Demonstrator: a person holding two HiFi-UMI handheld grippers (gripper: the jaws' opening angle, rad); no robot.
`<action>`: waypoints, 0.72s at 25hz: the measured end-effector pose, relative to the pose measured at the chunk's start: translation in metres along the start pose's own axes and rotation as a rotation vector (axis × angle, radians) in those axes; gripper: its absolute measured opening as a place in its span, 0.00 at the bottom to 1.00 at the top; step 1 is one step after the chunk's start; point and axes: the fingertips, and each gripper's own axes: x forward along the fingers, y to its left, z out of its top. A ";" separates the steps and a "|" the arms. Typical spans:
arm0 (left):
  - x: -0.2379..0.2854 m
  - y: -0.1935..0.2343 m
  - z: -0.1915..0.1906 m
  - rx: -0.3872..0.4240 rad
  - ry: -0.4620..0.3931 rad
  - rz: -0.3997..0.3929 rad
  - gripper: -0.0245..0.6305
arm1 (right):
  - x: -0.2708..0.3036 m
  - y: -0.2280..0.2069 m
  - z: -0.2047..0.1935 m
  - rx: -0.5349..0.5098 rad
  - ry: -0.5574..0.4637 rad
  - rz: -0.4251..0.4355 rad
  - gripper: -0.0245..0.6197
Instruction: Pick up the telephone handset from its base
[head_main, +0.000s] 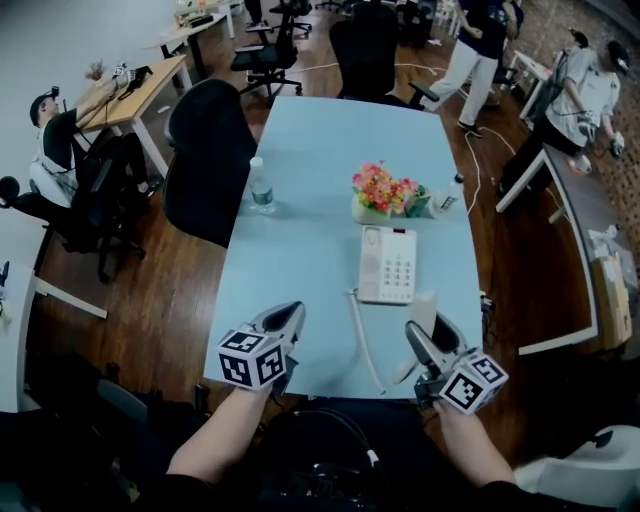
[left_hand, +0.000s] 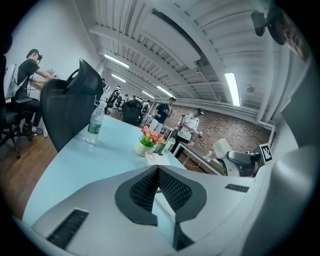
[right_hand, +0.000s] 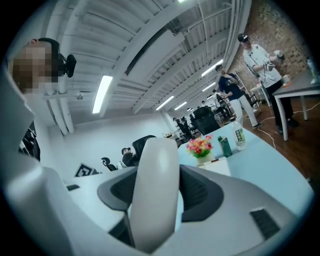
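Note:
The white telephone base (head_main: 388, 264) with its keypad lies on the pale blue table (head_main: 300, 260), right of the middle. Its handset (head_main: 424, 309) is off the base and stands upright between the jaws of my right gripper (head_main: 427, 335), near the table's front right. In the right gripper view the handset (right_hand: 155, 190) fills the gap between the pads, which press on its sides. A white cord (head_main: 364, 345) runs from the base toward the front edge. My left gripper (head_main: 291, 314) hovers at the front left, jaws together, holding nothing.
A water bottle (head_main: 261, 187) stands at the table's left edge. A pot of flowers (head_main: 383, 192) and a small bottle (head_main: 450, 195) sit just behind the base. Black office chairs (head_main: 205, 160) stand at the left and far end. People stand at the back right.

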 end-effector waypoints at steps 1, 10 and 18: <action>0.001 -0.003 -0.003 0.001 0.006 -0.006 0.04 | -0.002 -0.002 -0.008 0.006 0.010 -0.006 0.44; 0.003 -0.016 -0.014 -0.009 0.018 -0.027 0.04 | 0.004 0.004 -0.016 0.002 0.036 0.008 0.44; 0.001 -0.018 -0.018 -0.021 0.015 -0.026 0.04 | 0.006 0.003 -0.009 -0.014 0.037 -0.021 0.44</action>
